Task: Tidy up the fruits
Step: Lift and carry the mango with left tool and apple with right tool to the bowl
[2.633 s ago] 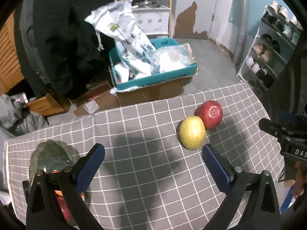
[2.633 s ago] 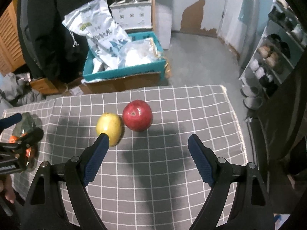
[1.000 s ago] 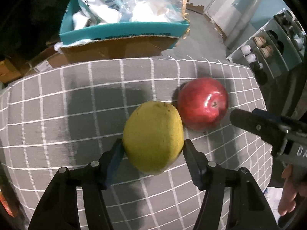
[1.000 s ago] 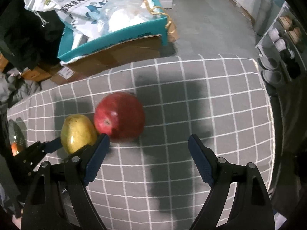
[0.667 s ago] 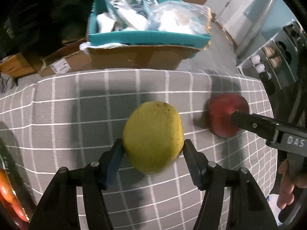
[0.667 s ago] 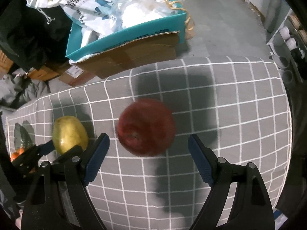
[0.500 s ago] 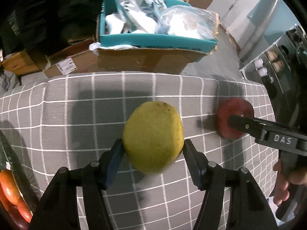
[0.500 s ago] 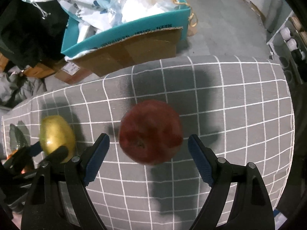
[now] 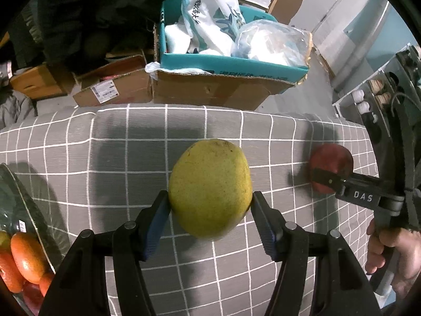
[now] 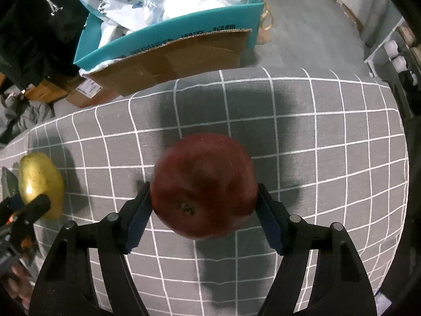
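Over the grey checked surface [image 9: 79, 158], the left gripper [image 9: 210, 210] clamps a firm yellow mango [image 9: 209, 188] mid-body near its centre; the right gripper [image 10: 204, 208] likewise pinches a smooth, bruisable red apple [image 10: 204, 185] toward the right edge.

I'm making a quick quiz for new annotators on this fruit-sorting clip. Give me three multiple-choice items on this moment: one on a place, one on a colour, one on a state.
1. Where does the teal box stand?
A. on the checked cloth
B. on the floor beyond the cloth
C. in the left gripper

2. What colour is the fruit in the right gripper?
A. red
B. green
C. purple

3. How is the left gripper?
A. wide open
B. shut on nothing
C. shut on the yellow fruit

Key: 1 B, the teal box sits past the far edge of the checked cloth. 2 A, the right gripper clamps a red apple. 3 C, the left gripper has both pads pressed on the yellow fruit.
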Action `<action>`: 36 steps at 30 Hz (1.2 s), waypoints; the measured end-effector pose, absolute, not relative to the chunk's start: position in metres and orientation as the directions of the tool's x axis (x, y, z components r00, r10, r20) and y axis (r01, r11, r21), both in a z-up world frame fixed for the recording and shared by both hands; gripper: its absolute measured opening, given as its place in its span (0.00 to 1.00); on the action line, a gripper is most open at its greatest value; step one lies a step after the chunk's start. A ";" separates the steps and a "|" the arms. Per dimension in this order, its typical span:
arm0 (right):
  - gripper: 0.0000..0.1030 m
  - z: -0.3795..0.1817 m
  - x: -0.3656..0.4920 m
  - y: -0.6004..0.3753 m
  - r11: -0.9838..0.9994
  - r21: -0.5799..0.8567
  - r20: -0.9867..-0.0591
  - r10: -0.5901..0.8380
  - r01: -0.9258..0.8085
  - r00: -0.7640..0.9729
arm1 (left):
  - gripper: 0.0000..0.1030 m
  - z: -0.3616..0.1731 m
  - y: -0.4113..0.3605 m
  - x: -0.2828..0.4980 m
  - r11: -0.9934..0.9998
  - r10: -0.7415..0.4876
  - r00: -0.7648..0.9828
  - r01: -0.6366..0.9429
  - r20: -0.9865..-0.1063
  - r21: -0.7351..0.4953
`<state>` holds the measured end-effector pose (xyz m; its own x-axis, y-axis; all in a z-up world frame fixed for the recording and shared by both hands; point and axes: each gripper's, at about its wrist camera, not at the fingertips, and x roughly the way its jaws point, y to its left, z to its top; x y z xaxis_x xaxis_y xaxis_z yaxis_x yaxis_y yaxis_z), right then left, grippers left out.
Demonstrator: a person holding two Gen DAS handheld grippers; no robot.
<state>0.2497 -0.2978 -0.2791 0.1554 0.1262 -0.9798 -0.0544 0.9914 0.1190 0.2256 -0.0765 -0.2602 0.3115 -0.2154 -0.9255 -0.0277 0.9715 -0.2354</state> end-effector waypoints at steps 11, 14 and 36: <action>0.72 -0.266 0.226 -0.293 0.997 0.071 -0.959 0.080 -0.042 0.273 | 0.62 -0.239 -0.066 0.213 0.975 -0.201 0.355 -0.012 -0.913 -0.220; 0.72 -0.255 0.218 -0.289 0.997 0.052 -0.949 0.068 -0.060 0.308 | 0.62 -0.232 -0.064 0.206 0.977 -0.198 0.367 -0.001 -0.909 -0.213; 0.72 -0.151 0.150 -0.254 0.975 -0.050 -0.836 0.077 -0.215 0.544 | 0.62 -0.165 -0.052 0.147 0.983 -0.184 0.493 0.102 -0.850 -0.154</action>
